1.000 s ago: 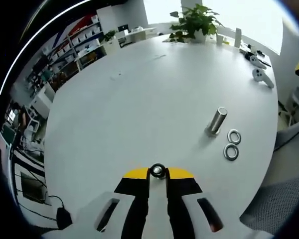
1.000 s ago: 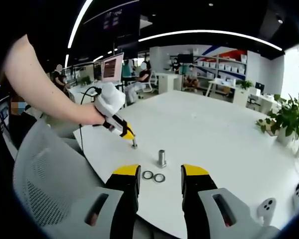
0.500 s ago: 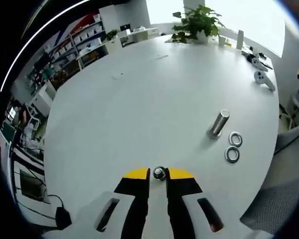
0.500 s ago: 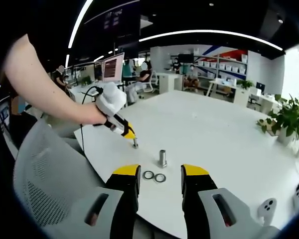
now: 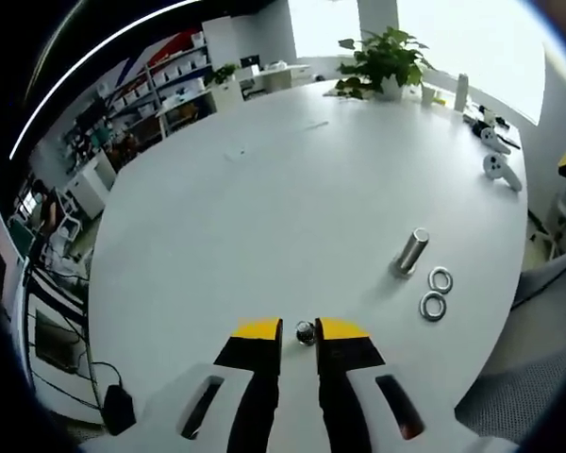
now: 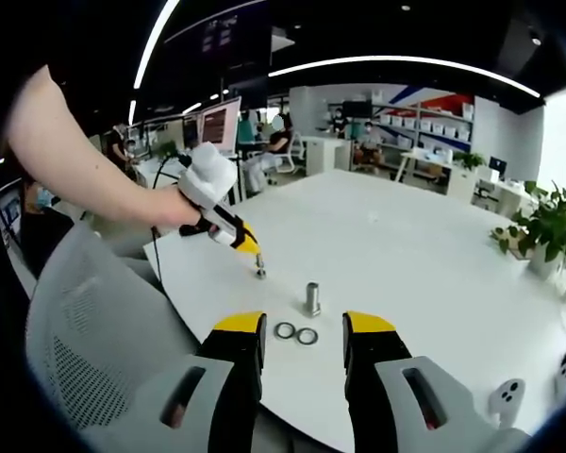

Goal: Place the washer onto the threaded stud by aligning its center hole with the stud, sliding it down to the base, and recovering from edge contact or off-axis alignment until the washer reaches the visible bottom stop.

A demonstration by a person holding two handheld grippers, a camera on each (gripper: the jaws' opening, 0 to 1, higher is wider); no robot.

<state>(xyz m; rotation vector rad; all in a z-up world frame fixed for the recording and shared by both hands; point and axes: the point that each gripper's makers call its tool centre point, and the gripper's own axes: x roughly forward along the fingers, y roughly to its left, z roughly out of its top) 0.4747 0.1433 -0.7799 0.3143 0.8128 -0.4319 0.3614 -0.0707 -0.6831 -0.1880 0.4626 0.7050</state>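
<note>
Potted plant (image 5: pixel 382 58) at table's (image 5: pixel 264 189) far edge; mesh chair (image 6: pixel 85 349) beside it.

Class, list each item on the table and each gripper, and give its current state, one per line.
Stud: upright, bare.
Two washers: flat on table, beside stud.
Small metal piece: between left gripper's tips.
Left gripper: nearly closed around it.
Right gripper: open, empty.

Threaded stud (image 6: pixel 312 298) stands on table (image 6: pixel 424 274); two washers (image 6: pixel 296 333) lie side by side just before it.
</note>
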